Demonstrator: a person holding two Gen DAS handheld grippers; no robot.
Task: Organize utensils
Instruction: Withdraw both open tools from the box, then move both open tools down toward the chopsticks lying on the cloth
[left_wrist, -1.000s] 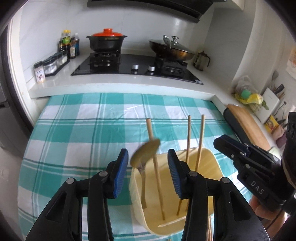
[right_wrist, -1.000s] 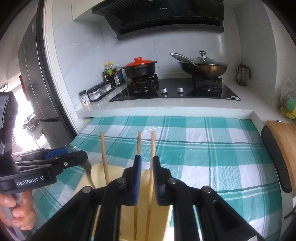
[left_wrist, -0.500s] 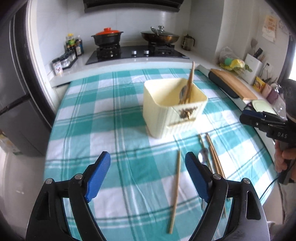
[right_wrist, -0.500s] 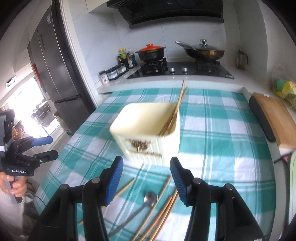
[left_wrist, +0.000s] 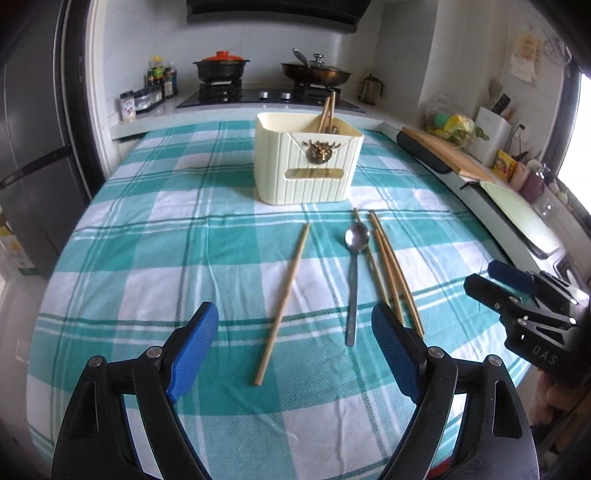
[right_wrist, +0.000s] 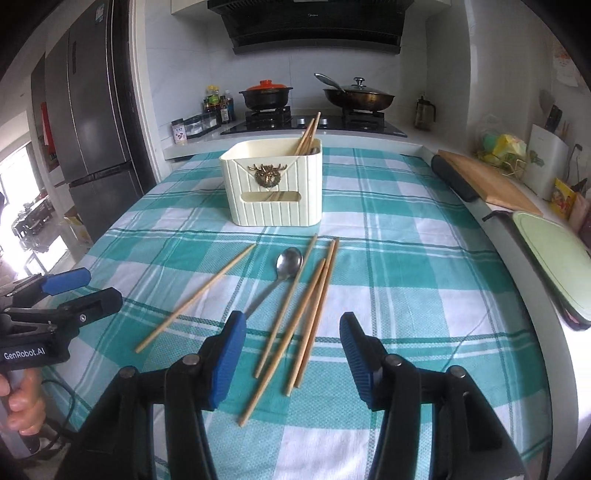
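A cream utensil holder stands on the checked tablecloth, with chopsticks and a spoon leaning in its far corner. Nearer me, on the cloth, lie a single chopstick, a metal spoon and several more chopsticks. My left gripper hangs open above the single chopstick's near end, empty. My right gripper is open over the near ends of the chopstick bunch, holding nothing. Each gripper also shows at the other view's edge: left gripper, right gripper.
A wooden cutting board and a pale green tray line the counter on the right. The stove with a pot and a pan is behind the table. A dark fridge stands left. A hand grips the left handle.
Both grippers have pulled back from over the holder toward the table's near edge and opened wider. The chopsticks and spoon that were between the jaws now stay in the holder.
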